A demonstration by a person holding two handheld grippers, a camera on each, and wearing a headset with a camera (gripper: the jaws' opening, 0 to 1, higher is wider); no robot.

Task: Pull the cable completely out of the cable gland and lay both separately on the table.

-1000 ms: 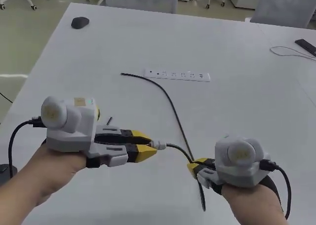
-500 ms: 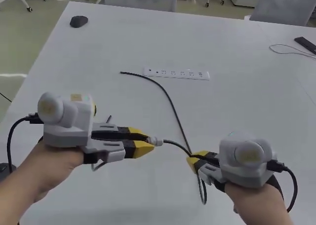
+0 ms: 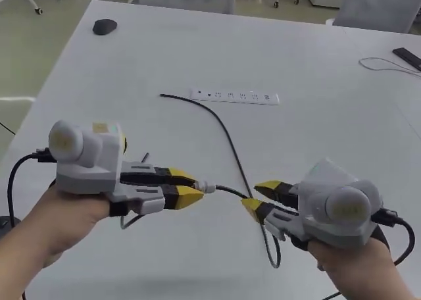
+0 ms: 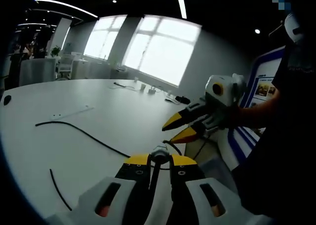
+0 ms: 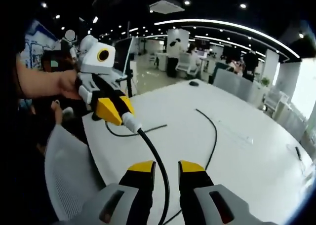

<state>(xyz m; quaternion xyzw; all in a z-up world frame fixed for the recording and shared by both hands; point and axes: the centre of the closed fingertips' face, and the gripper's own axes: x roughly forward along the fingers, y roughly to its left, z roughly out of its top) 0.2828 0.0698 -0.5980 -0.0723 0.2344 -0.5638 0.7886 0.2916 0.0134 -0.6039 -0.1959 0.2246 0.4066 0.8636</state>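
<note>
The small white cable gland (image 3: pixel 208 189) is held above the table, with my left gripper (image 3: pixel 197 189) shut on it. A black cable (image 3: pixel 223 135) leaves the gland, curves across the white table (image 3: pixel 316 142) and ends near a power strip; its other end loops under my right gripper (image 3: pixel 255 196). That gripper is open, one jaw on each side of the cable without pinching it. In the left gripper view the gland (image 4: pixel 160 153) sits between the shut yellow tips (image 4: pixel 160 161). In the right gripper view the cable (image 5: pixel 159 168) runs between the open tips (image 5: pixel 167 168) up to the gland (image 5: pixel 131 122).
A white power strip (image 3: pixel 235 98) lies mid-table beyond the cable. A black mouse (image 3: pixel 105 27) rests at the far left, a dark remote (image 3: pixel 408 60) and thin white wire (image 3: pixel 385 68) at the far right. A short black piece (image 3: pixel 145 160) lies by the left gripper.
My right gripper has opened and let go of the cable, tilting and shifting slightly right. The left gripper stays shut on the gland, almost unmoved.
</note>
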